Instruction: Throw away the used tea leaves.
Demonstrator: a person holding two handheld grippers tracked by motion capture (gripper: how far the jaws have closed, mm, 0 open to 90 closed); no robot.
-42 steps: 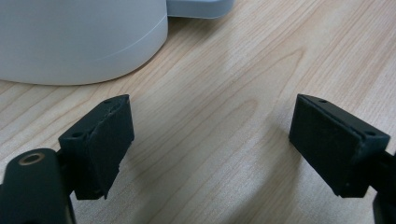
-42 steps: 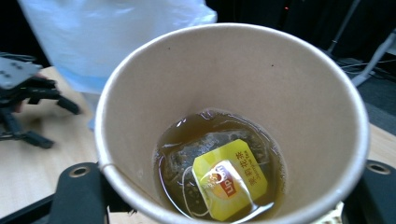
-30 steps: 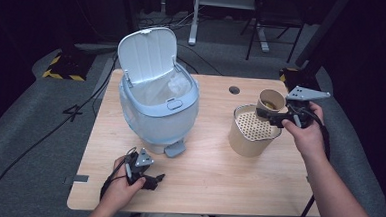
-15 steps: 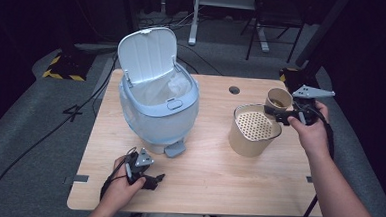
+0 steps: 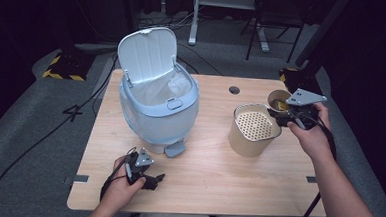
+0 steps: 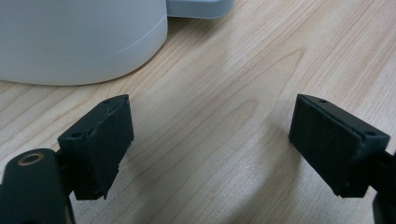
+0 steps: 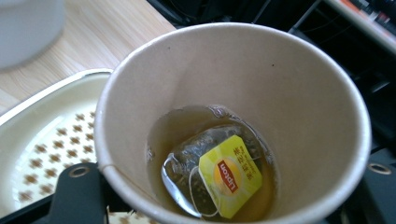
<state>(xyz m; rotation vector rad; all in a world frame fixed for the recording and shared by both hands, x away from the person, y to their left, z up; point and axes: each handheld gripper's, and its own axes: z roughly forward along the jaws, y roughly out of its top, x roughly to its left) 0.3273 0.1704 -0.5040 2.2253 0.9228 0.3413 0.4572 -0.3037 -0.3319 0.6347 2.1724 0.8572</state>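
Item 1. Right tool [image 5: 283,114]: clamped on a paper cup [image 5: 277,99], held at the far right of the surface [image 5: 212,179], just beside the beige strainer bin [image 5: 254,129] and close to the surface's right edge.

Item 2. Paper cup, right gripper view [image 7: 233,116]: tilted toward the camera; shallow amber tea at the bottom, a wet tea bag [image 7: 205,154] lying in it with a yellow Lipton tag [image 7: 229,175] on top. The high view gives the cup's rim but not its contents.

Item 3. Strainer bin: perforated insert visible from above; in the right gripper view its pale rim [image 7: 51,88] sits just left of the cup.

Item 4. Left tool [image 5: 145,176]: resting low at the near left of the surface, jaws spread wide and holding nothing. Left gripper view: bare wood between the two pads [image 6: 100,140], the pedal bin's rounded base [image 6: 79,42] just ahead.

Item 5. Pedal bin [image 5: 158,111]: pale blue, lid up, clear liner inside, foot pedal [image 5: 175,148] facing the near edge.

Item 6. Open room: broad bare wood between the two bins and along the near edge; cable hole [image 5: 234,90] near the far edge.
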